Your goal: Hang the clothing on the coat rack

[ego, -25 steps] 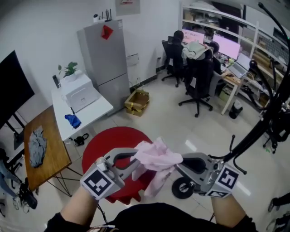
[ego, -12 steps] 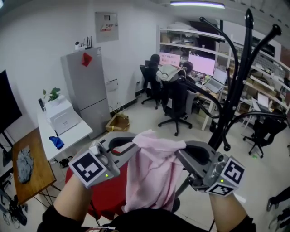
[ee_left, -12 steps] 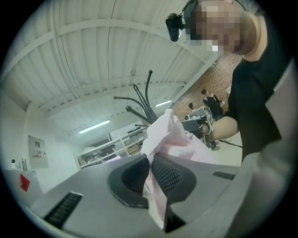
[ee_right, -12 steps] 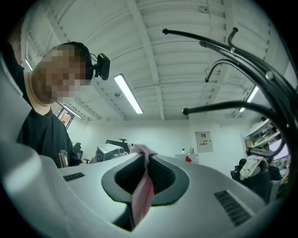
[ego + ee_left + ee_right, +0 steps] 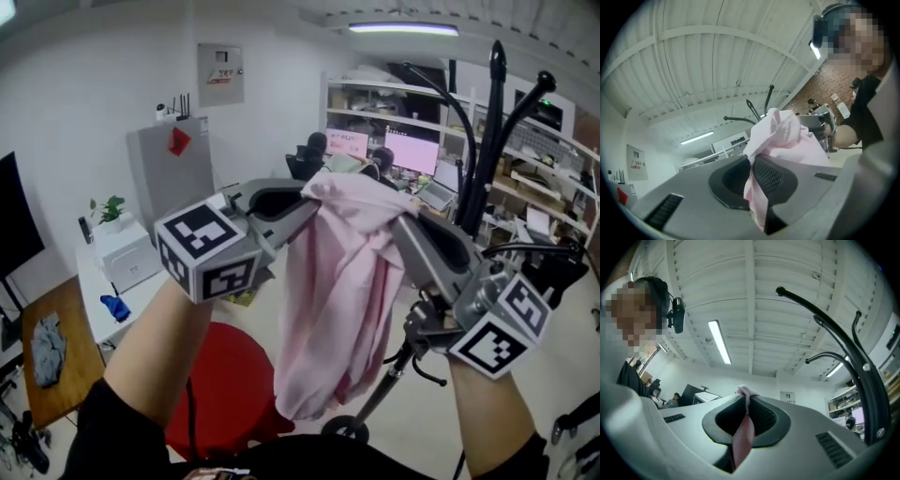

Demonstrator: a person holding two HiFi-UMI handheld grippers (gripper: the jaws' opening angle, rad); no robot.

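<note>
The pink garment (image 5: 333,281) is held up by its top edge. The left gripper (image 5: 312,195) has its fingers closed on a bunched fold, and the right gripper (image 5: 405,223) has its fingers pinched shut on a thin strip. The cloth hangs between them, in front of the black coat rack (image 5: 480,159) — not yet on a hook.

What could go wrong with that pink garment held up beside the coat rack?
The left gripper and right gripper each pinch only a thin fold of the pink garment; it might slip free. The hooks of the coat rack curve out above; the hanging cloth could snag or miss.
</note>
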